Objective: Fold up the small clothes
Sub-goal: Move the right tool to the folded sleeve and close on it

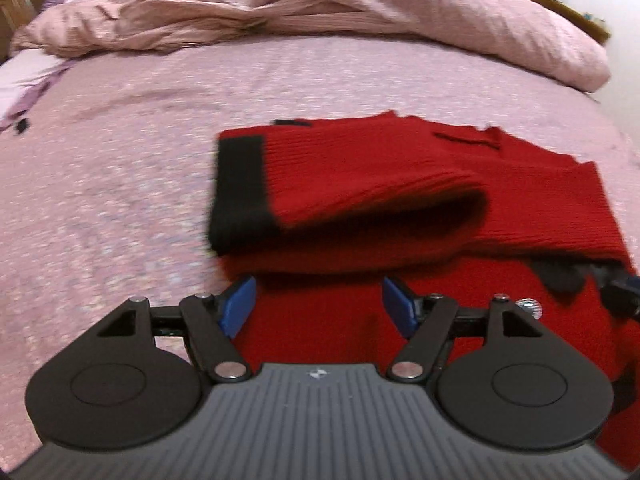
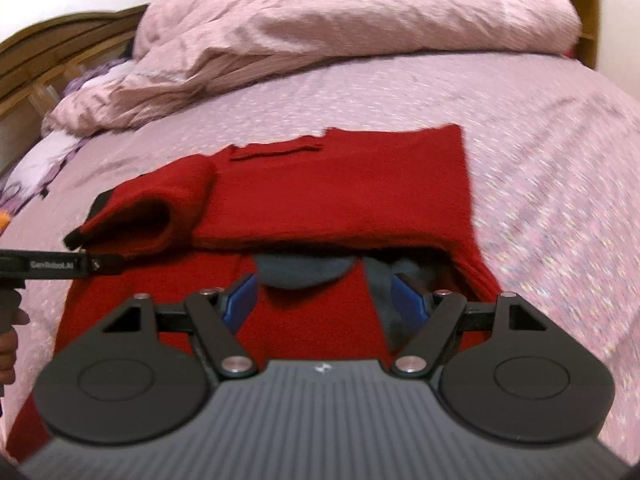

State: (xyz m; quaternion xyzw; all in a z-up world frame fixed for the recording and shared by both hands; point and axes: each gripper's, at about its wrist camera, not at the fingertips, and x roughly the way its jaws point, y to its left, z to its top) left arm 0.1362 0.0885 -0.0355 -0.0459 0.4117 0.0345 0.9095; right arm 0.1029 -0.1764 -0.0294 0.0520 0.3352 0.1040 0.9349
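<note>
Both tongs tilt downward, spread wide and empty: left tongs [image 1: 318, 300], right tongs [image 2: 324, 298]. The ribbed red sweater [image 2: 340, 192] lies part-folded on the speckled pink bed [image 2: 540, 128], its black-cuffed sleeve [image 1: 240, 192] at ten o'clock.

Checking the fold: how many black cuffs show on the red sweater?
1: the black cuff ends the sleeve folded across the red sweater, at its left. The other may be hidden.

Red sweater [image 1: 360, 168]: ribbed knit, matt. Bedspread [image 1: 140, 140]: soft cloth, possibly quilted. Left gripper [image 1: 318, 306]: matt black plastic, blue pads [image 1: 240, 306], shiny metal pins. Headboard [image 2: 60, 40]: wood.
</note>
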